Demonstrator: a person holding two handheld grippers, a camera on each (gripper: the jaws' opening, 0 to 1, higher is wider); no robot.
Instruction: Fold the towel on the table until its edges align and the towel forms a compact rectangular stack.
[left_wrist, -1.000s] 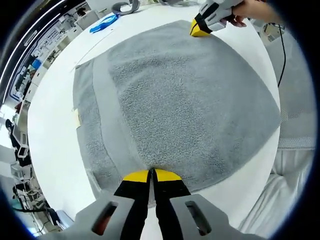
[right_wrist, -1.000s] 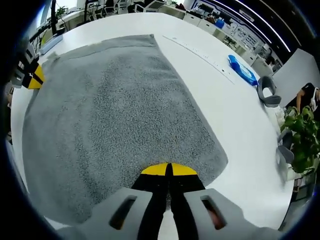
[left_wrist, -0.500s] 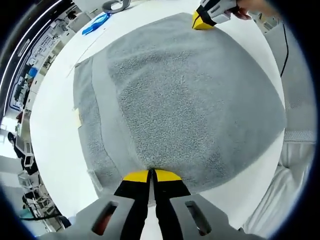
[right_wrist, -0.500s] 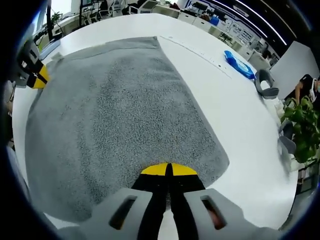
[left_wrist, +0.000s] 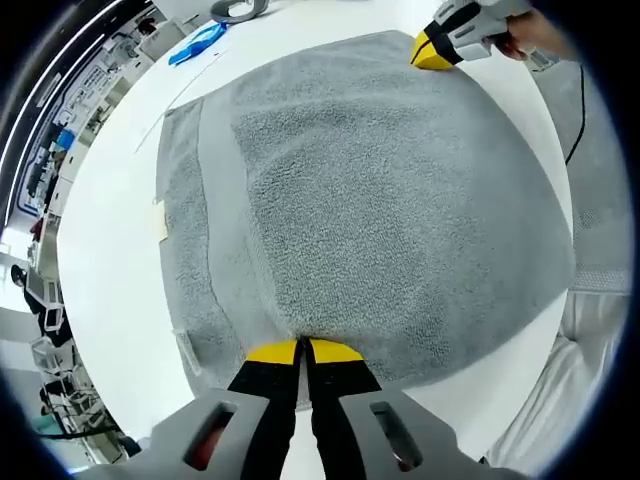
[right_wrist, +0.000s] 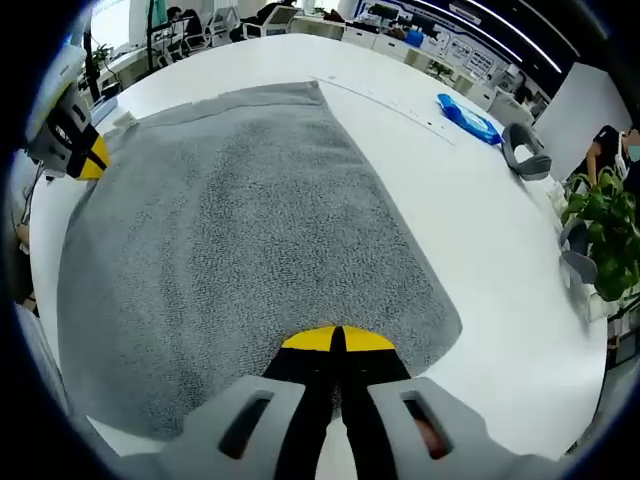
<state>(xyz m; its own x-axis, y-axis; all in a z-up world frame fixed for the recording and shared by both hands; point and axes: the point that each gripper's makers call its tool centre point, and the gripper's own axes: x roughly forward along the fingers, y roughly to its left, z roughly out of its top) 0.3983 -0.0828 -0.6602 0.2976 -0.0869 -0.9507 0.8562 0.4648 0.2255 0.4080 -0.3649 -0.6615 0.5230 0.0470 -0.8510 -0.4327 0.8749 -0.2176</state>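
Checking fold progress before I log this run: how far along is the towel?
Done: both grippers have pinched an edge of the grey towel, the left gripper at one corner, the right gripper at another. In hand: both are shut on the edge, with the towel spread over the white table. Left: every fold; no compact stack shows.

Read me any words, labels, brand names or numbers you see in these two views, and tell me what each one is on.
No text can be read.
Towel: a small tag at its edge, too small to read.
Blue object on the table: no legible print.
Background signs and screens: too blurred to read.
Left claw and right claw: no markings.
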